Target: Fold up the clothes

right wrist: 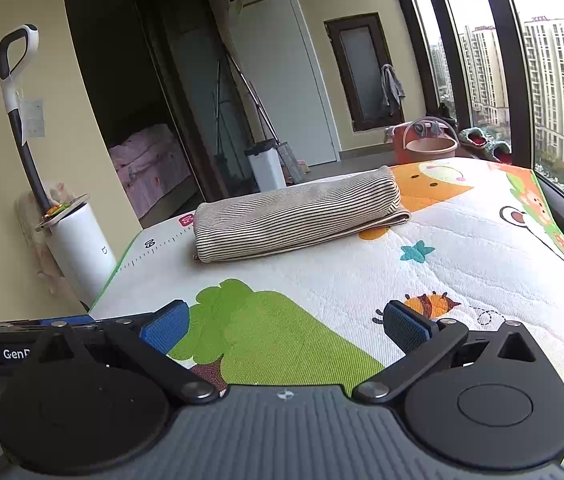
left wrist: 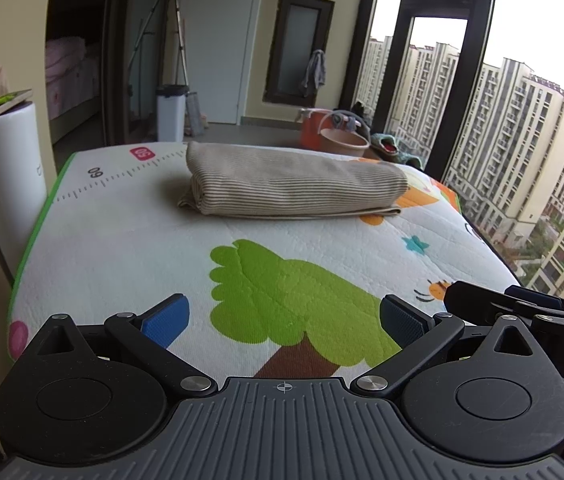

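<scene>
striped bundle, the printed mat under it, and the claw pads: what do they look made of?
Striped bundle: soft fabric, probably a knit or woven cotton; matte, fine stripes, rounded folds with limp edges.
Mat: padded, quilted textile or foam with a printed face; stitched lines dimple the surface, slight sheen.
Pads: blue, likely rubber or similar grip material; fine ribbed texture, matte.

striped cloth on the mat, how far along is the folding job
Done, by the look of it: the beige striped cloth lies folded in a compact layered bundle at the far end of the cartoon-printed play mat. In hand: nothing; the left gripper and right gripper are both open, empty and well short of it. Left: possibly only squaring the lower edge that sticks out. No other unfolded garment shows on the mat.
</scene>
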### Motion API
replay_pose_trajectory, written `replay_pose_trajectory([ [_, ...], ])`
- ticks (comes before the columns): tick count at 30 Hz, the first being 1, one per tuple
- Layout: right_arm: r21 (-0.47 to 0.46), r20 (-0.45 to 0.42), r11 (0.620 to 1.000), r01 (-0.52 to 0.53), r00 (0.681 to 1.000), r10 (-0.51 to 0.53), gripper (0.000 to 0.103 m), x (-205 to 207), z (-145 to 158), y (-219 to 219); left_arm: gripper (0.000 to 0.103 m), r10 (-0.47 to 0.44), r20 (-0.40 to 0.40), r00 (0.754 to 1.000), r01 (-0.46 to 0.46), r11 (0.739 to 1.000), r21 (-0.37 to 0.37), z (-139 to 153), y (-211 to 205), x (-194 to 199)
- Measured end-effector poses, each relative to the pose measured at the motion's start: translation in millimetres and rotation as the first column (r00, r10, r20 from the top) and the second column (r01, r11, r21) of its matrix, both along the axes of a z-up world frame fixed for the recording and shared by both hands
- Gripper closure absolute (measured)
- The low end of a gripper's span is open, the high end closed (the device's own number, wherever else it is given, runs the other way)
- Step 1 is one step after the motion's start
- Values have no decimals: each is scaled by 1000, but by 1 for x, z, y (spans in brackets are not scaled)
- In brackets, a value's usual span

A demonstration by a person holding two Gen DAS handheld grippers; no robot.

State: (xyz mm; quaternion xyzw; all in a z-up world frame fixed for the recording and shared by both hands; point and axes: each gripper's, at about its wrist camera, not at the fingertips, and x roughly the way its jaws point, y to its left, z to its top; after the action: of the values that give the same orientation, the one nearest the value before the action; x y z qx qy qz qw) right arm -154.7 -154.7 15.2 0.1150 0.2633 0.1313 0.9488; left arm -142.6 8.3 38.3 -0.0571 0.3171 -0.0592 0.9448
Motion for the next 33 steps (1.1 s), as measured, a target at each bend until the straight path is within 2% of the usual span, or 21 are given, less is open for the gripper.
replay_pose_trajectory([
  [33,0,-18,1000,-8,1000,8,0,0,-3,3,0,-5,-35,999,5,1000,-20,-9,2,6],
])
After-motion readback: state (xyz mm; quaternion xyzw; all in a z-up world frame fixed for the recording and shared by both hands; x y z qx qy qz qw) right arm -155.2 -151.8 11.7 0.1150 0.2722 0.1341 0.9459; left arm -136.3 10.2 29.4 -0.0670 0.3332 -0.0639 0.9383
